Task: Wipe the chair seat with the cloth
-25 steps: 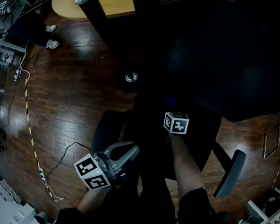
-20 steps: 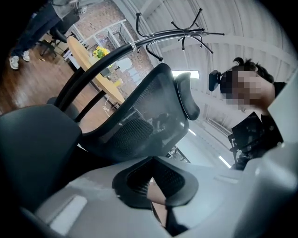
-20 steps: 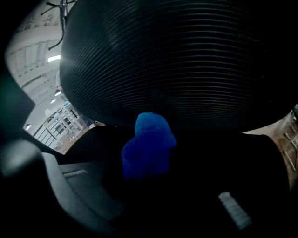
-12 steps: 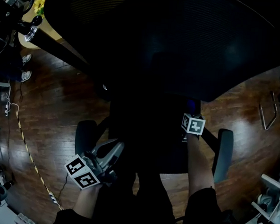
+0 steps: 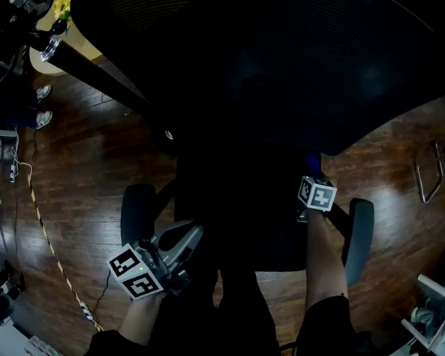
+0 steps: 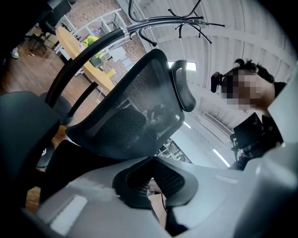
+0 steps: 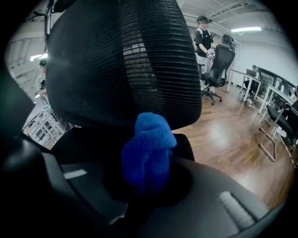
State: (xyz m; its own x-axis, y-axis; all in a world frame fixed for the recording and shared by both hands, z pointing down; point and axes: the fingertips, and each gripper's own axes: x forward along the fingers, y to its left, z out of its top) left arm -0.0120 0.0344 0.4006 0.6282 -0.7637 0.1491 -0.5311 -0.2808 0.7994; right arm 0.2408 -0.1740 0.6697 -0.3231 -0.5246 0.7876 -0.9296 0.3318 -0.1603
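Wiping looks under way: the right tool [image 7: 150, 180] is clamped on the blue cloth [image 7: 148, 148] at the chair seat [image 5: 243, 212]. The left tool [image 6: 153, 162] waits, jaws together and empty. The next move probably calls for pressing down and sweeping across.

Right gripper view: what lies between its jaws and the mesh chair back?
The bunched blue cloth, clamped by the right hand-held gripper, seen in that view.

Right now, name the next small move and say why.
Probably press the right gripper down and drag its blue cloth leftward across the chair seat. Its jaws are clamped on the cloth, and it sits near the seat's right edge, so most of the seat lies to its left.
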